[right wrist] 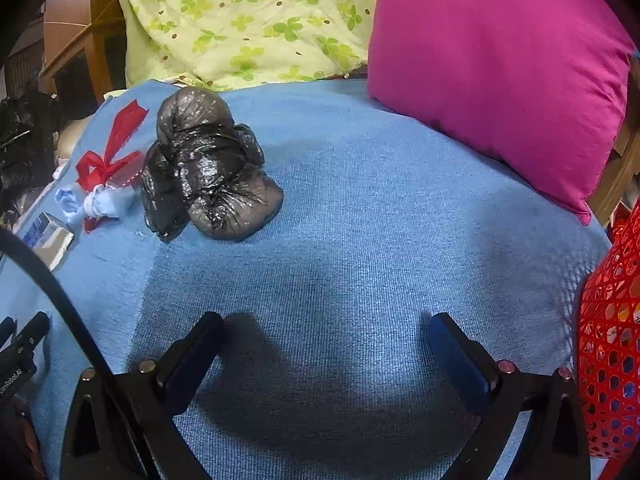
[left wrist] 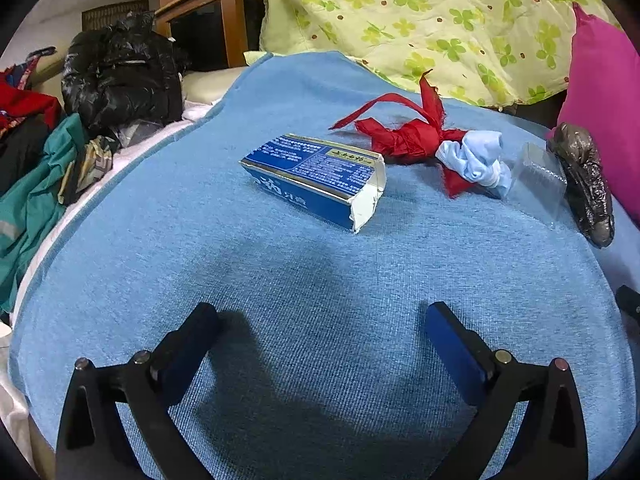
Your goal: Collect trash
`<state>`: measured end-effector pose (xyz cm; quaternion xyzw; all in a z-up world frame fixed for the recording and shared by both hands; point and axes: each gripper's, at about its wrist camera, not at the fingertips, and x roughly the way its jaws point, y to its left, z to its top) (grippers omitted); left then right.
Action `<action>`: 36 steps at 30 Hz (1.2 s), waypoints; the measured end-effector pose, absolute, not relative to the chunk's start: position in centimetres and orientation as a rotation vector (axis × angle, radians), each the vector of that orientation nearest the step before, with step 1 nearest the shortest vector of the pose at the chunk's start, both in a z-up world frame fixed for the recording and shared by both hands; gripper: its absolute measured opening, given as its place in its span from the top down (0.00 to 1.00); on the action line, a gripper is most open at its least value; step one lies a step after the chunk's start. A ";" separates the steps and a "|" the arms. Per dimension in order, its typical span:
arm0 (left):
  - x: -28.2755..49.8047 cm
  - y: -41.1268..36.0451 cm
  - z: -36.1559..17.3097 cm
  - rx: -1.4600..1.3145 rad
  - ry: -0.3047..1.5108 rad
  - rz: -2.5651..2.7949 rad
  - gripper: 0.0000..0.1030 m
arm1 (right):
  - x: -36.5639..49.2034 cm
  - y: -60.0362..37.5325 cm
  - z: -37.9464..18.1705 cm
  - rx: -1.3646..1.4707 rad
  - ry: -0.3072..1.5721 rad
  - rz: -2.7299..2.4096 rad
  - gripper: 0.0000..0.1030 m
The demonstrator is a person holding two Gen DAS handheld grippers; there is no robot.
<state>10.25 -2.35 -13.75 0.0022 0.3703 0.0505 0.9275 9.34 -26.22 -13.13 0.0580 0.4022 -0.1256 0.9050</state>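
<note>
- Trash sat in a loose row on the blue blanket [left wrist: 304, 288], none of it picked up: torn blue carton [left wrist: 316, 178], red wrapper wad [left wrist: 404, 136], pale blue crumpled piece [left wrist: 478, 162], clear plastic blister [left wrist: 540, 178], dark knotted plastic bag [right wrist: 208, 168].
- Carton lay straight ahead of the left hand-held gripper [left wrist: 320, 320], torn end toward it; red wad and pale blue piece were ahead-right, touching each other; blister just beyond them, beside the dark bag.
- Dark bag was ahead-left of the right hand-held gripper [right wrist: 326, 330], apart from it.
- Both hand-held grippers had jaws spread wide, nothing between them, hovering low over bare blanket.
- Red mesh basket [right wrist: 612, 340] stood at the right gripper's far right edge; probably the bin, can't confirm.
- Step, as I read it: approach before first grasp.
- Next move likely needs left to advance and straddle the carton across its narrow side; right to swing left onto the bag's bulge. The bag looked slippery, so bite deep.
</note>
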 end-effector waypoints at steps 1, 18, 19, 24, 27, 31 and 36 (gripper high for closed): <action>10.2 -2.4 -13.7 0.011 0.753 0.108 0.00 | 9.4 -26.3 -13.2 0.120 0.831 -0.259 0.00; 10.2 -2.4 -14.0 0.010 0.721 0.118 0.00 | 9.6 -26.2 -13.3 0.121 0.831 -0.259 0.00; 10.2 -2.5 -14.1 0.010 0.721 0.119 0.00 | 9.6 -26.2 -13.3 0.121 0.831 -0.259 0.00; 10.1 -2.6 -14.1 0.015 0.715 0.124 0.00 | 9.6 -26.2 -13.3 0.120 0.831 -0.259 0.00; 10.1 -2.6 -14.2 0.016 0.711 0.125 0.00 | 9.6 -26.2 -13.3 0.120 0.831 -0.259 0.00; 10.1 -2.7 -14.2 0.021 0.708 0.130 0.00 | 9.7 -26.2 -13.3 0.120 0.832 -0.259 0.00; 10.1 -2.7 -14.1 0.018 0.709 0.128 0.00 | 9.6 -26.2 -13.4 0.120 0.832 -0.259 0.00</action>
